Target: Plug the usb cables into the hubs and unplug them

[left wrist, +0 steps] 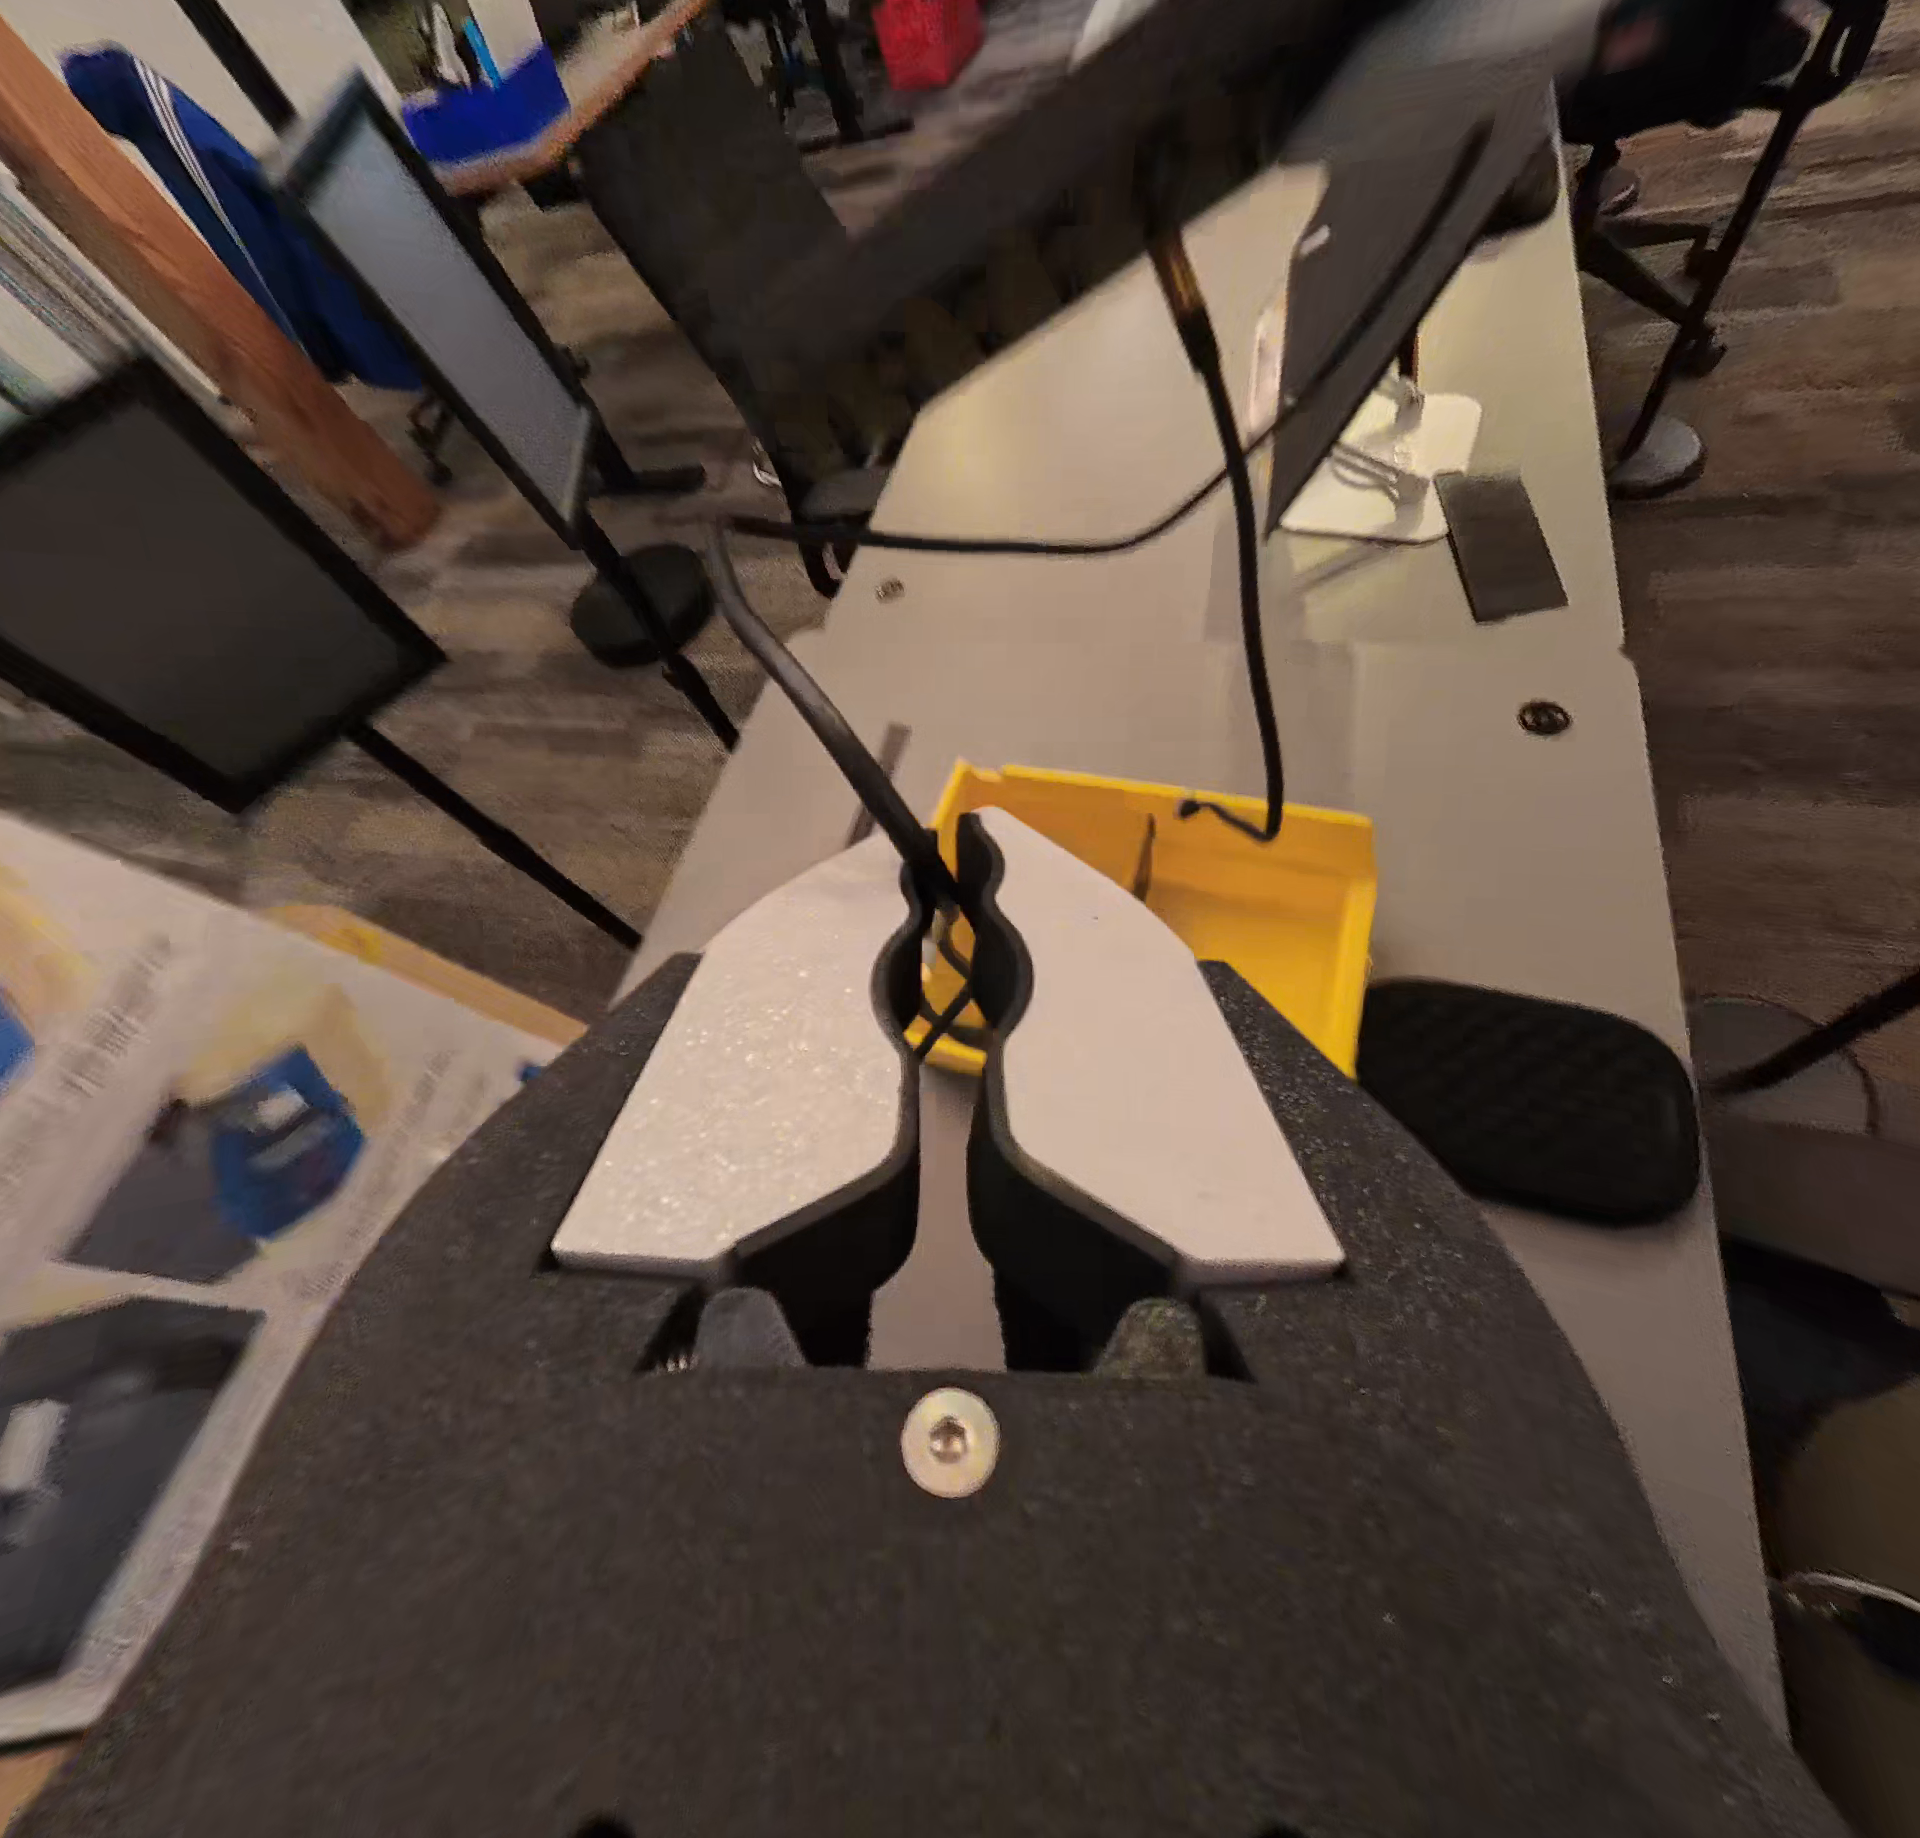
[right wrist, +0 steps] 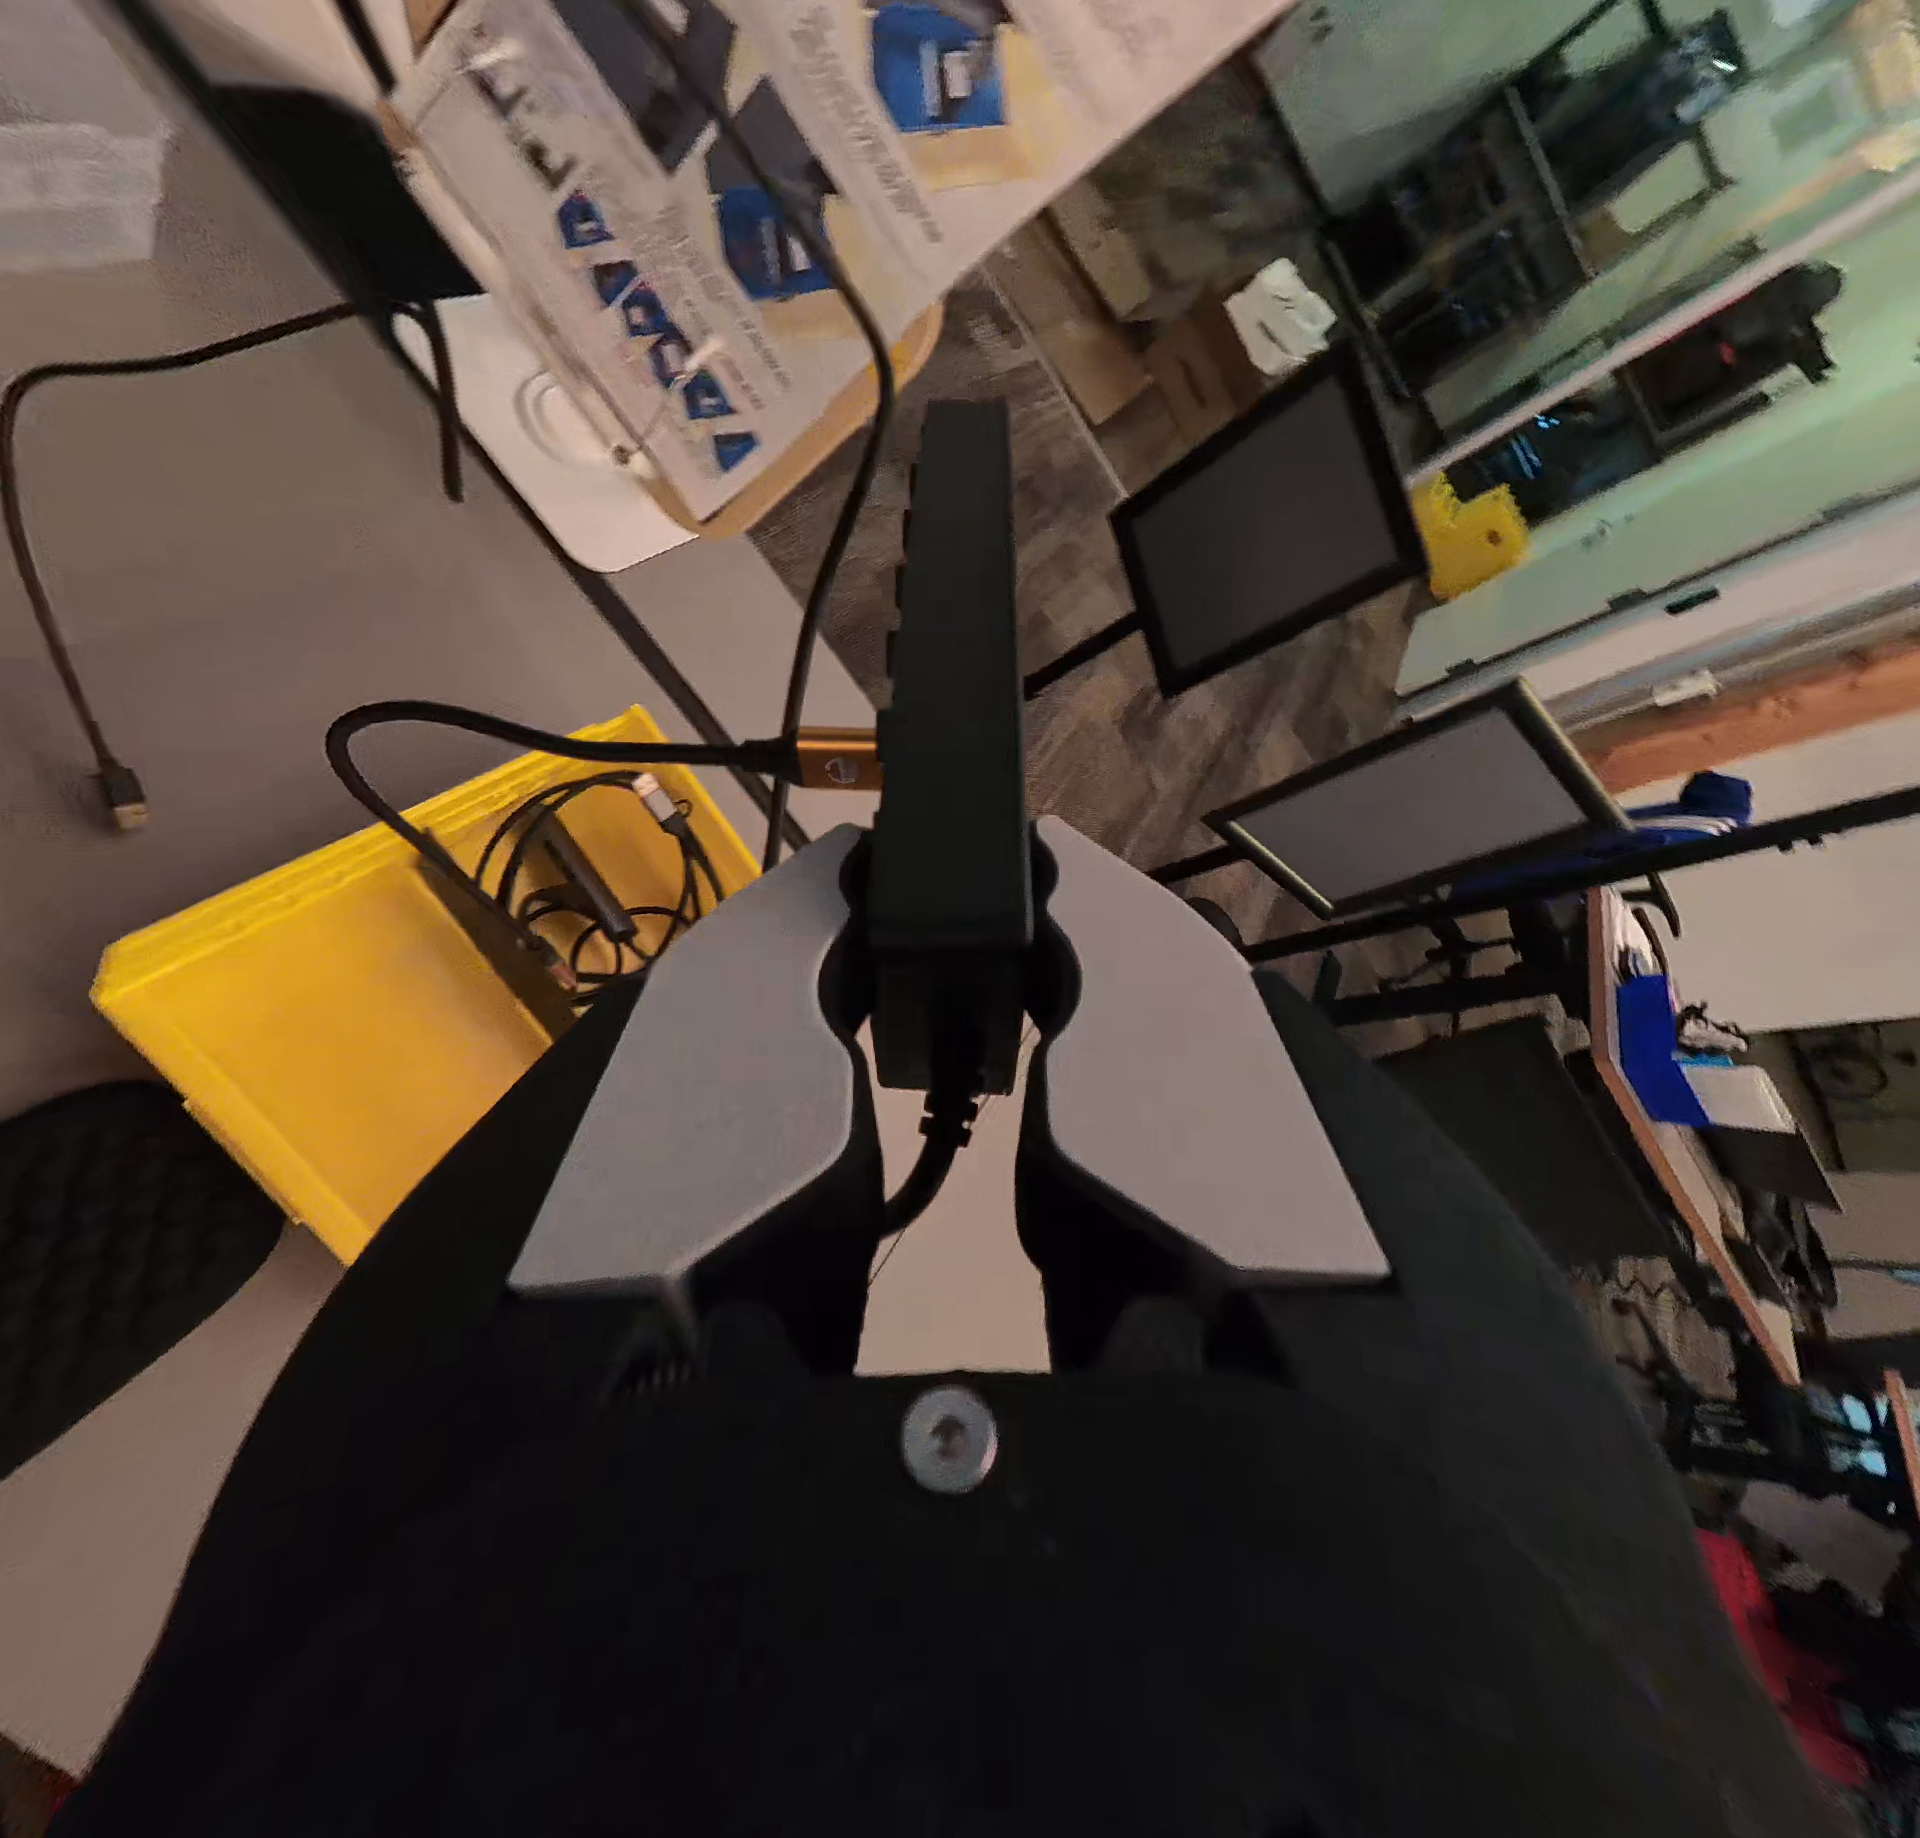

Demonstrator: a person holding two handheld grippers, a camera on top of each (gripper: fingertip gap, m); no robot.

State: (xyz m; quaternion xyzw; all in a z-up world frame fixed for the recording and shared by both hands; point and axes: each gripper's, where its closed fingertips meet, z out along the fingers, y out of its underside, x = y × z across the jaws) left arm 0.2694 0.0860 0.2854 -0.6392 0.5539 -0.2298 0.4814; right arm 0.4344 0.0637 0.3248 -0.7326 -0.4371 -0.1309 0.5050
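Observation:
My right gripper (right wrist: 951, 853) is shut on the near end of a long black USB hub (right wrist: 956, 645), held in the air and pointing away from me. A gold USB plug (right wrist: 836, 758) sits in the hub's left side; its black cable loops down into the yellow bin (right wrist: 312, 1040). In the left wrist view the hub is a blurred dark bar (left wrist: 1039, 178) overhead with the gold plug (left wrist: 1184, 302) hanging from it. My left gripper (left wrist: 951, 853) is shut on a thin black cable (left wrist: 821, 718) above the yellow bin (left wrist: 1268, 915). Whether the jaws hold its plug is hidden.
The bin holds coiled cables (right wrist: 592, 874) and a dark hub (right wrist: 478, 915). A black wrist pad (left wrist: 1527, 1102) lies beside the bin. A loose USB cable end (right wrist: 125, 801) lies on the grey table (left wrist: 1039, 458). A printed cardboard box (right wrist: 779, 178) and a white stand (left wrist: 1392, 458) sit nearby. Some 20 cm of space lies between my two pairs of fingers.

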